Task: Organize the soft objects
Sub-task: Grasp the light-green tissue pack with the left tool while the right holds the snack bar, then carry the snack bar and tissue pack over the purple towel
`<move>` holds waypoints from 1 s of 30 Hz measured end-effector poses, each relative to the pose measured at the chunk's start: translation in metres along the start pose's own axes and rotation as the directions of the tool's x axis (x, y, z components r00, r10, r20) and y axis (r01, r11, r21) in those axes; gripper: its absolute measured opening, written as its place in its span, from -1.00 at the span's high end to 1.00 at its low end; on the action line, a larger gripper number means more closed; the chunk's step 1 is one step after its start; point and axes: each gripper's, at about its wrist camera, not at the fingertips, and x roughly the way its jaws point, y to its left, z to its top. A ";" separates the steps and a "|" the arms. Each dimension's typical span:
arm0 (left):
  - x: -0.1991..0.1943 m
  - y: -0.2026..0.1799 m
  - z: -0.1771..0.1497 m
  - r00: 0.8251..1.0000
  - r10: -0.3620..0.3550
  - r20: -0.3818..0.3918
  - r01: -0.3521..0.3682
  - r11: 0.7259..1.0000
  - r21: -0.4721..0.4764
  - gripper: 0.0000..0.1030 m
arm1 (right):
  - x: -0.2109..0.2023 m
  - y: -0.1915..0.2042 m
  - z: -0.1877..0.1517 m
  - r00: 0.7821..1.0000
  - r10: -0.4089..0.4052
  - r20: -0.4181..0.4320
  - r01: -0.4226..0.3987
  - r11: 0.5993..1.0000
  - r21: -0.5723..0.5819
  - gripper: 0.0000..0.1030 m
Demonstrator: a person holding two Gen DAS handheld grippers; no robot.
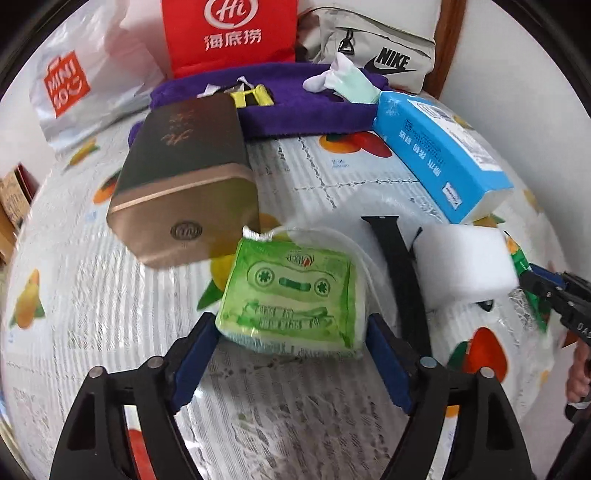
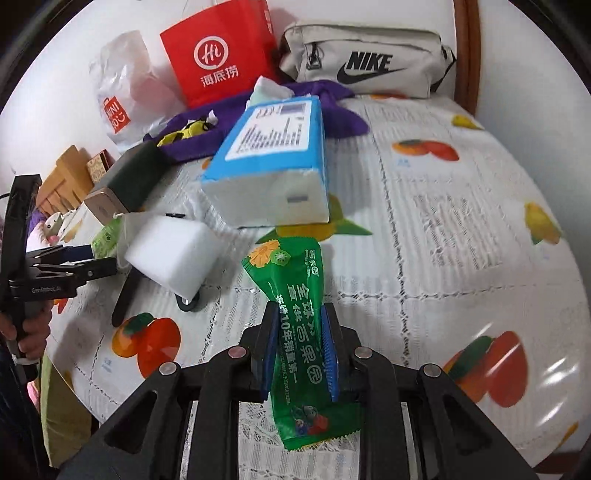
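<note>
My left gripper (image 1: 291,328) is shut on a green tissue pack (image 1: 291,295) in a clear drawstring bag, just above the fruit-print tablecloth (image 1: 110,295). My right gripper (image 2: 300,328) is shut on a green snack packet (image 2: 299,332), held upright over the cloth. A white sponge block (image 1: 465,264) lies to the right of the tissue pack and shows in the right wrist view (image 2: 173,254). A blue tissue box (image 2: 273,162) lies beyond the snack packet. The right gripper shows at the right edge of the left wrist view (image 1: 546,288).
A gold-and-dark tin (image 1: 184,173) lies left of centre. A black strap (image 1: 402,269) lies under the sponge. At the back are a purple towel (image 1: 295,99), a red paper bag (image 1: 229,33), a Miniso plastic bag (image 1: 81,74) and a Nike pouch (image 2: 362,62).
</note>
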 end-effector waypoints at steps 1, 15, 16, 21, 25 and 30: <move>0.001 -0.001 0.001 1.000 0.007 0.000 -0.007 1.000 0.005 -0.57 | 0.003 -0.001 -0.001 1.000 0.006 -0.003 -0.006 1.000 0.003 0.53; 0.002 -0.001 -0.001 0.996 0.079 0.040 -0.078 0.997 -0.027 -0.39 | 0.007 -0.011 -0.002 0.996 0.091 0.005 -0.091 0.995 0.047 0.47; 0.001 0.001 -0.001 0.996 0.082 0.040 -0.080 0.996 -0.034 -0.39 | 0.007 -0.009 -0.002 0.997 0.079 0.002 -0.079 0.996 0.034 0.47; -0.011 0.015 -0.008 0.995 0.089 0.043 -0.084 0.992 -0.099 -0.39 | 0.005 -0.004 -0.001 1.000 0.025 -0.006 -0.025 1.000 0.009 0.48; -0.027 0.023 -0.011 0.994 0.094 0.062 -0.085 0.988 -0.132 -0.39 | -0.002 -0.004 -0.001 1.000 0.009 -0.013 -0.009 1.000 0.013 0.50; -0.049 0.029 -0.010 0.992 0.078 0.101 -0.060 0.983 -0.173 -0.39 | -0.022 0.003 0.007 1.000 0.016 0.021 -0.016 1.000 0.007 0.50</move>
